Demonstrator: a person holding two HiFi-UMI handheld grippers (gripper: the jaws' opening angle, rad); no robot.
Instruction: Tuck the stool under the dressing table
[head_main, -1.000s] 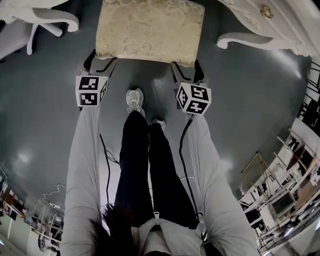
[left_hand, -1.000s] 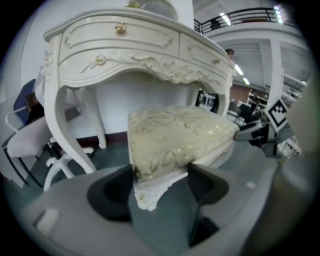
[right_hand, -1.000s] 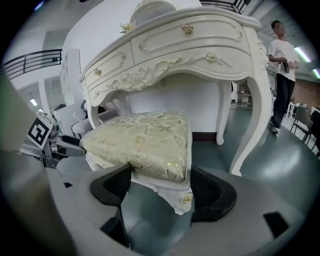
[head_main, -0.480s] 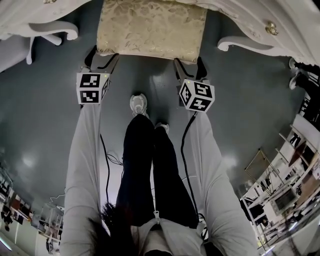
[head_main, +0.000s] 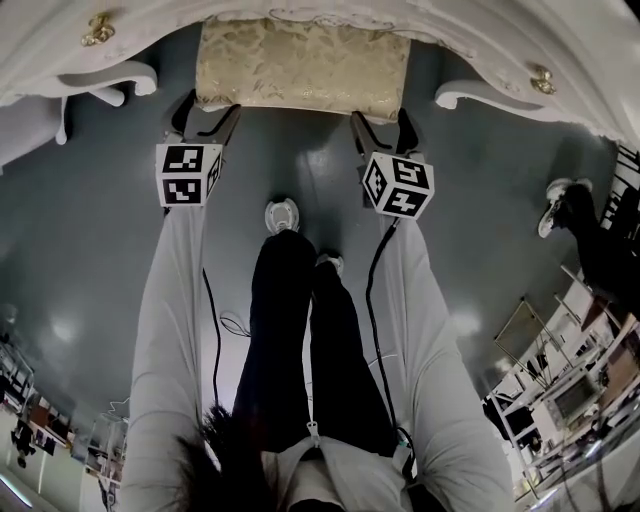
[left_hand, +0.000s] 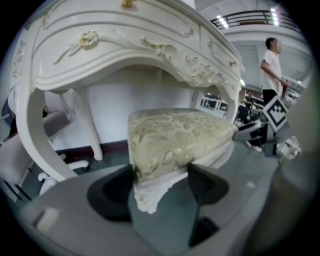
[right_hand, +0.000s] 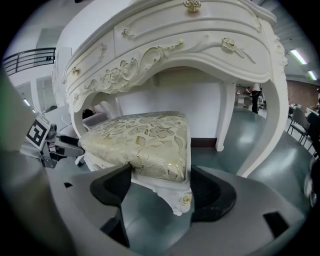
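The stool (head_main: 303, 66) has a cream and gold brocade cushion and a carved white frame. It sits partly under the white dressing table (head_main: 480, 45), whose carved apron covers its far edge. My left gripper (head_main: 205, 118) is shut on the stool's near left corner (left_hand: 155, 155). Shut on the near right corner (right_hand: 160, 160) is my right gripper (head_main: 378, 125). In both gripper views the cushion corner (left_hand: 165, 145) fills the space between the jaws, with the dressing table (right_hand: 200, 45) arching over it.
The table's curved white legs (head_main: 490, 82) stand either side of the stool. A person's legs and white shoe (head_main: 282, 215) are just behind the grippers on grey floor. Another person (left_hand: 270, 75) stands at the right. Shelving (head_main: 570, 390) lines the lower right.
The stool has slid forward under the dressing table with both grippers still shut on it. The table's apron now covers the cushion's far edge. The person has stepped forward.
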